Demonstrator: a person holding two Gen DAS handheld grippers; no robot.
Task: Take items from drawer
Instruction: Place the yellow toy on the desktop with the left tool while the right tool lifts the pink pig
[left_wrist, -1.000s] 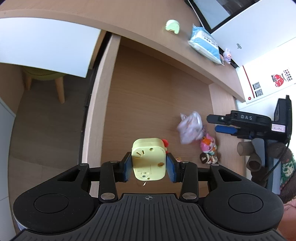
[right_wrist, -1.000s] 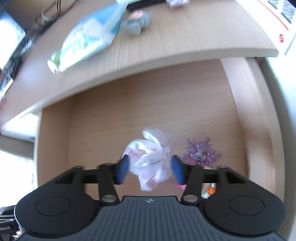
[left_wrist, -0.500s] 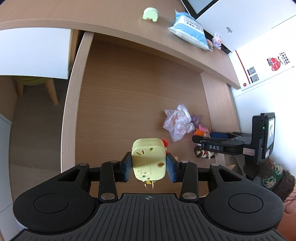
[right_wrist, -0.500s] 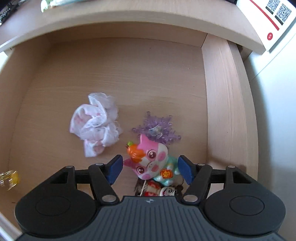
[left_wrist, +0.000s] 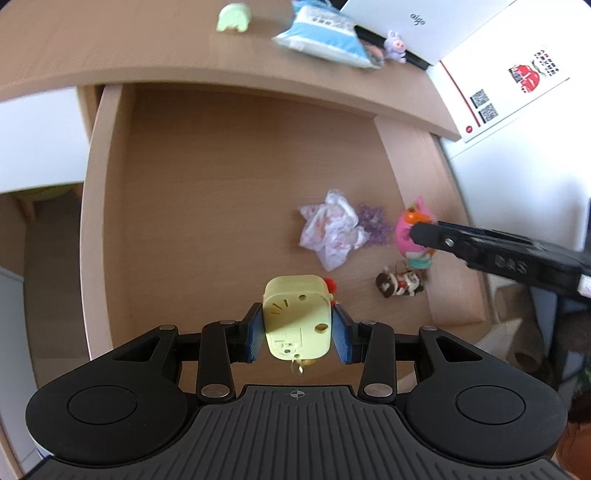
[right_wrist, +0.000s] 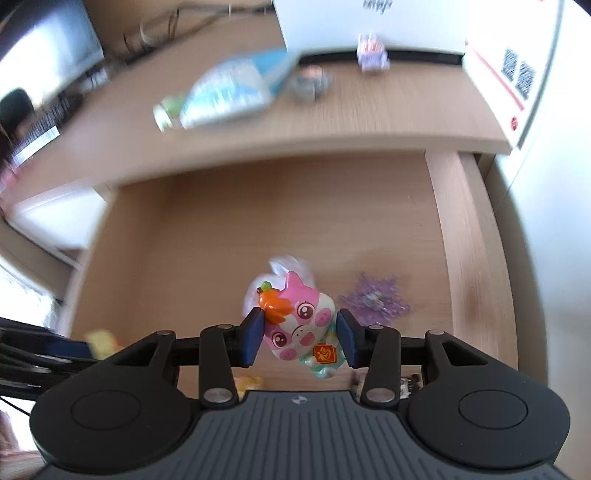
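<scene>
Drawer (left_wrist: 229, 192): crumpled bag (left_wrist: 330, 229), purple ornament (left_wrist: 375, 225), figurine (left_wrist: 400, 284).

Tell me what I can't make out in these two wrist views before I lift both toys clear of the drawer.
- Yellow toy, left wrist view: only its back shows; the front faces away.
- Crumpled bag, right wrist view: mostly hidden behind the pink pig toy.
- Small brown figure: sharp enough only in the left wrist view; in the right, the gripper body covers it.
- Desk-top items, right wrist view: motion blur smears them.

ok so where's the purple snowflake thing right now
The purple snowflake lies on the drawer floor near its right wall, beside the crumpled white bag, just right of the right tool.
</scene>
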